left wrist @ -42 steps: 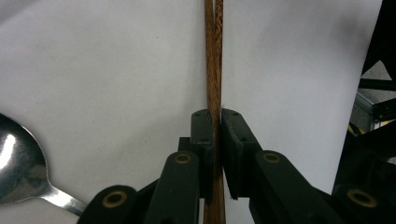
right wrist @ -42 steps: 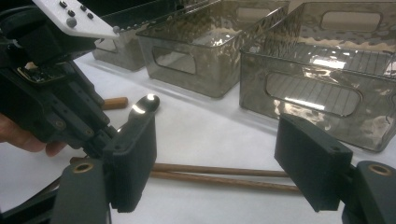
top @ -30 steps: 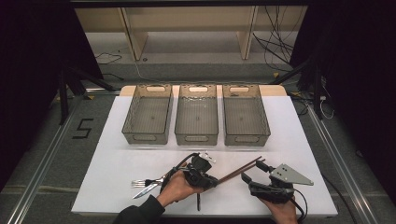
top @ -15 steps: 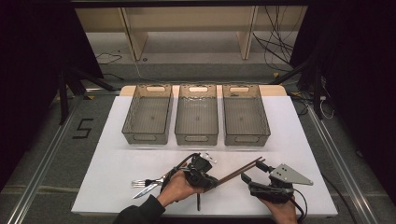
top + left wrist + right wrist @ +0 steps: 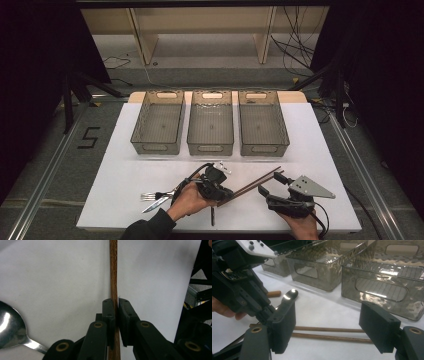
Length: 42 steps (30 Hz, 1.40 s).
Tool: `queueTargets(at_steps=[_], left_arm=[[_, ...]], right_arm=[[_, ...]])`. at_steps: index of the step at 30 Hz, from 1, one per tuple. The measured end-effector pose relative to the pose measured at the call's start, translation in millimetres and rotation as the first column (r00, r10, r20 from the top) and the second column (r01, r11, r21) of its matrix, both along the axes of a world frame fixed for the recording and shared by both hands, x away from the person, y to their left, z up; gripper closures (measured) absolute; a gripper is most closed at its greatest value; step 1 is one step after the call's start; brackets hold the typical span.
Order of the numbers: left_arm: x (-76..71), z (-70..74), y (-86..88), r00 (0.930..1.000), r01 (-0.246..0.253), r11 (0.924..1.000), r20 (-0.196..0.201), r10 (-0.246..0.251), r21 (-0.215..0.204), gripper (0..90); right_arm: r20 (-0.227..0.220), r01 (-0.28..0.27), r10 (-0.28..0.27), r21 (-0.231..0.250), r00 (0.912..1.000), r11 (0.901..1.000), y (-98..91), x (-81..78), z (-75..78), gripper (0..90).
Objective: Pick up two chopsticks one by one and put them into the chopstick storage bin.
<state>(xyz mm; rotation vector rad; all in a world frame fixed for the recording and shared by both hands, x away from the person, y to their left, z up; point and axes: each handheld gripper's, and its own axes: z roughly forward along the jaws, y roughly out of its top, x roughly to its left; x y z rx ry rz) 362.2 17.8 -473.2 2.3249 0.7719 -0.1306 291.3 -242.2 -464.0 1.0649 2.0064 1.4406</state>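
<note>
Wooden chopsticks lie on the white table in front of three empty bins; the left gripper has its jaws pinched on one stick near its lower end, while the right gripper hovers with jaws wide apart and holds nothing. Gripped so far off-centre (a slim, round stick), it could pivot or slip free on lifting, or drag its twin along.

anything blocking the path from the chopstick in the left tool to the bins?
Nothing visible. The left tool is shut on a chopstick; bare white table lies between it and the three bins, whose tops are open.
</note>
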Motion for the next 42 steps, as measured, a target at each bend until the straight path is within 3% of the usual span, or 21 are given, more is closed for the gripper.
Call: queueTargets(at_steps=[14,25,30,35,42], left_arm=[[4.3,30.0,32.7,0.9994,0.002,0.9988,0.034,-0.001,-0.049,83.8],[15.4,53.7,71.0,0.9934,-0.076,0.9902,0.077,0.085,-0.118,83.8],[22.8,64.2,91.5,0.9819,-0.14,0.9786,0.107,0.157,-0.151,83.7],[30.5,73.4,112.1,0.9611,-0.213,0.9617,0.14,0.238,-0.172,83.7],[37.6,82.5,133.3,0.9405,-0.269,0.9422,0.157,0.302,-0.2,83.7]], right_arm=[[0.024,0.005,-0.005,0.013,0.9997,0.9999,-1.8,-2.5,3.3,30.0],[0.028,-0.007,0.007,0.007,0.9996,0.9999,0.3,-2.6,3.1,30.0],[0.025,-0.008,0.008,0.008,0.9997,0.9999,0.3,-2.6,2.6,30.0],[0.018,-0.01,0.01,0.004,0.9998,0.9999,0.4,-2.4,1.8,30.0],[0.014,-0.011,0.011,0.005,0.9998,0.9999,1.1,-2.2,0.5,30.0]])
